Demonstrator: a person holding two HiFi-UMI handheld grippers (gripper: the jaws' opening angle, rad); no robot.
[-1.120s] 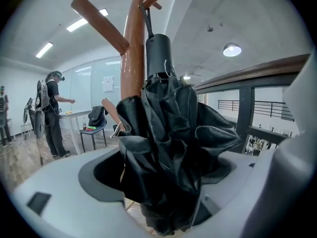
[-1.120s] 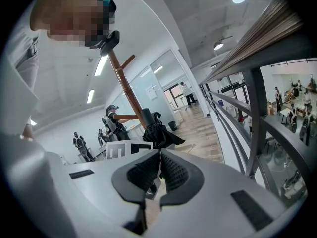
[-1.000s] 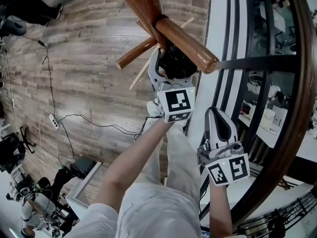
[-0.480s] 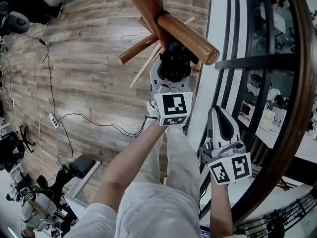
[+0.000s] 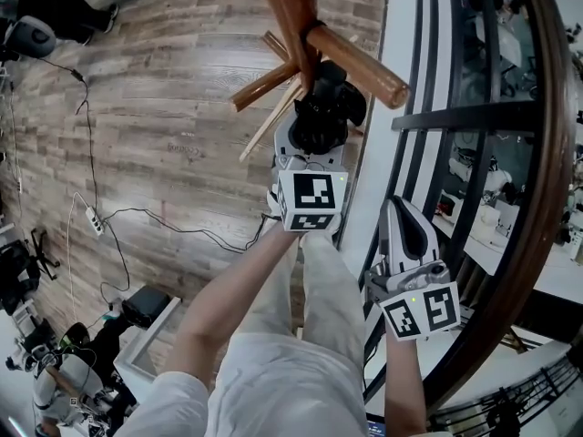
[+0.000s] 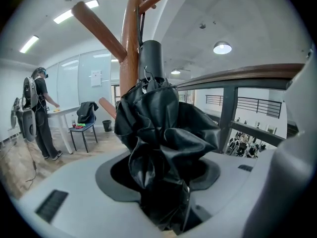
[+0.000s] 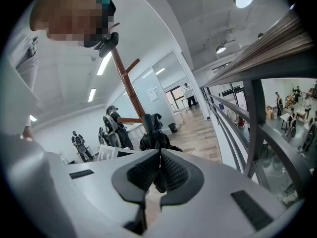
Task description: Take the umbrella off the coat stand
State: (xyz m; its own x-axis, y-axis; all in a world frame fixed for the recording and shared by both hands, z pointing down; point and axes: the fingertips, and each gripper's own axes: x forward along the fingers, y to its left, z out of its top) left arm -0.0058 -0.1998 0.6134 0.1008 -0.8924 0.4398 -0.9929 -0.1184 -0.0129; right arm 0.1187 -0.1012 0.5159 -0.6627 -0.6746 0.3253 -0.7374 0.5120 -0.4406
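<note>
A folded black umbrella hangs against the brown wooden coat stand, under a thick peg. In the left gripper view its crumpled fabric fills the space between the jaws, and its black handle stands up along the stand's pole. My left gripper is closing, its pads pressing the fabric. My right gripper hangs lower right by the railing, shut and empty. In the right gripper view the umbrella shows beyond the shut jaws.
A dark curved handrail with black bars runs close on the right. Cables and a power strip lie on the wood floor to the left. A person stands at a table beside a chair in the distance.
My left gripper has moved up onto the umbrella and its jaws have closed around the fabric. The right gripper has stayed put.
</note>
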